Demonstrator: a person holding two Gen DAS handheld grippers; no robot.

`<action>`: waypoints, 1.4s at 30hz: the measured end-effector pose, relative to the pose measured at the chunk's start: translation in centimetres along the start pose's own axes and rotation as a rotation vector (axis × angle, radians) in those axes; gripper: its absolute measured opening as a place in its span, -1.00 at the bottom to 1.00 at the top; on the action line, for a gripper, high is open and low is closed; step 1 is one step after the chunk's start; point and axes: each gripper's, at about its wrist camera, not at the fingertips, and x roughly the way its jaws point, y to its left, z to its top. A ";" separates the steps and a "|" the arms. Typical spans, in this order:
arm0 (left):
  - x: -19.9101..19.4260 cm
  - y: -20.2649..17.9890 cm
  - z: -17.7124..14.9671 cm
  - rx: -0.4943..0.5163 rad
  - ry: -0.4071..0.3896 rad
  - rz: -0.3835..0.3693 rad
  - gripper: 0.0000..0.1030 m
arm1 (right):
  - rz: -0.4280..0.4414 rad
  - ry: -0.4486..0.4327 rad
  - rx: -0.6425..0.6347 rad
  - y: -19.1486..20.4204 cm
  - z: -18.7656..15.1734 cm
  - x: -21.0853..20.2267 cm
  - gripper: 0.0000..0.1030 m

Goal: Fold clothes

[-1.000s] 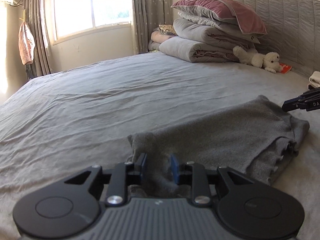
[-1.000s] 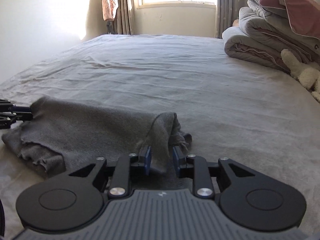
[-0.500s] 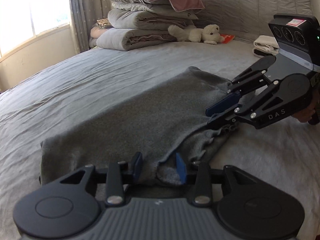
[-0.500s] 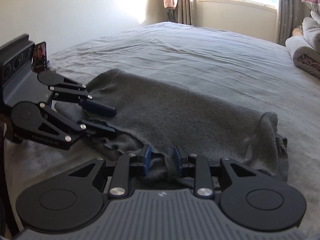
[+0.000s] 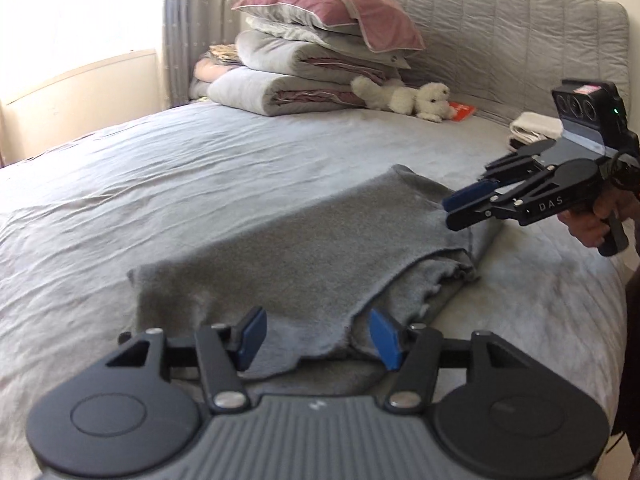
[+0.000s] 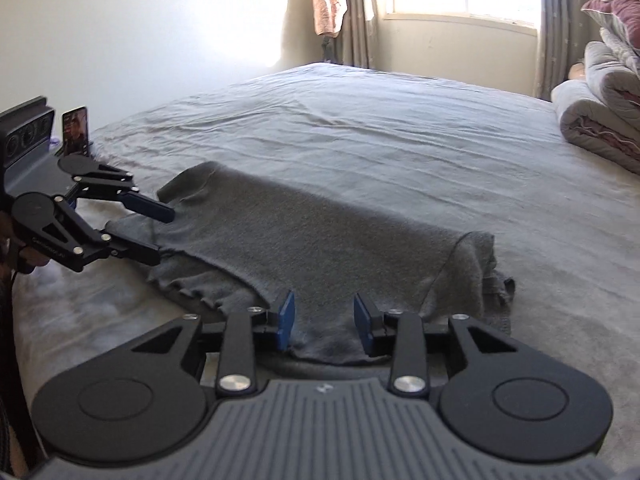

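Lying folded in a long band on the grey bed [image 5: 168, 184], the grey sweater [image 5: 304, 248] runs along the bed's near edge, one end by each gripper. The left gripper [image 5: 318, 336] sits low at one end, its jaws opening and already spread wide; the sweater's ragged near hem lies between the blue pads [image 5: 251, 334], yet neither pad presses on the cloth. In the right wrist view the same gripper [image 6: 158, 232] is seen from the side, one finger above the knit and one at its edge, apart.

The right gripper [image 6: 324, 326] stands at the other end, its jaws also opening, less widely. A flap of the sweater [image 6: 320, 240] lies between its pads [image 6: 286, 320], loose, with a gap on both sides. From the left wrist view this gripper [image 5: 460, 210] hovers just over the sweater's far corner, held by a hand [image 5: 596, 224] at the bed's right edge.

Folded quilts and pillows [image 5: 312, 64] are stacked at the head of the bed, a white plush toy [image 5: 404, 98] beside them against the headboard [image 5: 512, 28].
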 end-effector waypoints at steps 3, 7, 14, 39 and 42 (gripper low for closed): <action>-0.1 1.3 0.2 -0.068 -0.011 0.085 0.19 | -0.063 0.001 0.016 -0.6 0.2 0.4 -0.25; 0.3 2.4 0.5 -0.110 -0.039 0.128 0.19 | -0.119 -0.016 0.021 -1.0 0.3 0.7 -0.23; 3.1 3.8 0.4 -0.167 0.042 0.183 0.18 | -0.206 -0.032 0.121 -3.3 0.2 1.9 -0.23; 0.4 4.7 0.8 -0.261 0.039 0.260 0.35 | -0.258 -0.015 0.234 -4.6 0.5 2.0 -0.07; -0.5 6.6 0.4 -0.408 0.058 0.280 0.38 | -0.249 -0.029 0.202 -3.6 1.1 1.8 -0.05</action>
